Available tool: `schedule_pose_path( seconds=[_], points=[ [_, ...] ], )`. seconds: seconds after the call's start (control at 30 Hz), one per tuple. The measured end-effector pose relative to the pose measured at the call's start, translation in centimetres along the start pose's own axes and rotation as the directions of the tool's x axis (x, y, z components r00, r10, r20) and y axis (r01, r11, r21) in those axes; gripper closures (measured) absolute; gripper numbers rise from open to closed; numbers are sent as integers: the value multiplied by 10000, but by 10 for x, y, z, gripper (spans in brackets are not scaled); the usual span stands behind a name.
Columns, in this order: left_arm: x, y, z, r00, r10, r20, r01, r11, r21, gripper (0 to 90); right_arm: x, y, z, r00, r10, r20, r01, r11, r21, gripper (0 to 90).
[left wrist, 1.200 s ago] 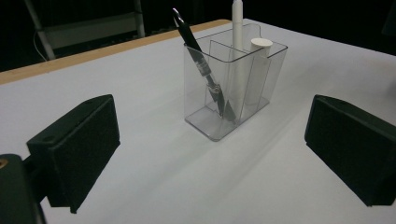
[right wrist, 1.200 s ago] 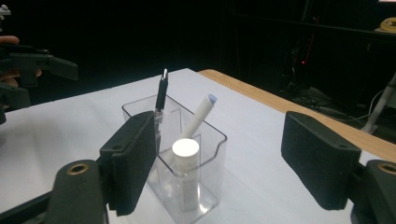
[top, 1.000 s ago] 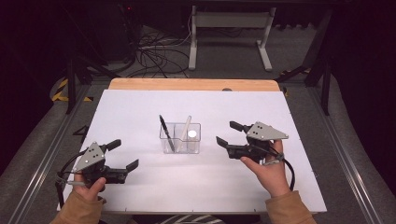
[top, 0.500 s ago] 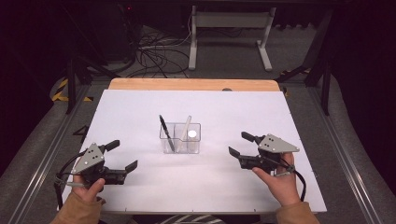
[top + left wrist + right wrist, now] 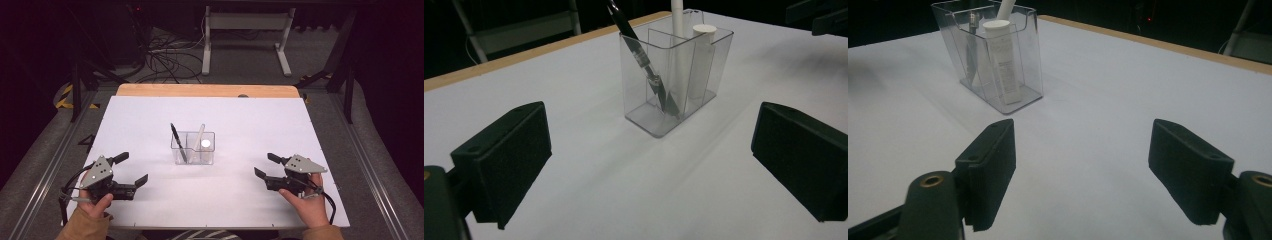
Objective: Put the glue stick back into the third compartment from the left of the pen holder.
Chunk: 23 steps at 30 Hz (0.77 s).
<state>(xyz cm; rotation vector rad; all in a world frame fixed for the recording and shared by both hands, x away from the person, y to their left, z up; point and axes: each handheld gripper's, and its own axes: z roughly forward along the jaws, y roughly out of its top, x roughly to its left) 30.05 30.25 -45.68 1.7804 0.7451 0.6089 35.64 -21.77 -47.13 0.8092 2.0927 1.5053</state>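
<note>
Clear holder (image 5: 193, 148) mid-tabletop (image 5: 250, 125), pens upright inside. Left gripper (image 5: 131, 170) and right gripper (image 5: 264, 166) flank it, both well apart, fingers released, nothing held.

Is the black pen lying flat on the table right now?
No, the black pen stands tilted inside the clear holder.
</note>
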Motion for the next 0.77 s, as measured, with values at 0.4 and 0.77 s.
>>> schedule_pose_path(
  seconds=[0.4, 0.77],
  points=[
    [1, -8, 0, 9995, 298, -47, -297, 9992, 274, 35, 2, -11, -3, 9997, -37, 248, 32, 9998, 202, 277],
    [1, -12, 1, 10000, -89, 1, 89, 9992, 379, 31, 2, -11, 0, 9999, -36, 157, 33, 9998, 195, 277]
  ],
)
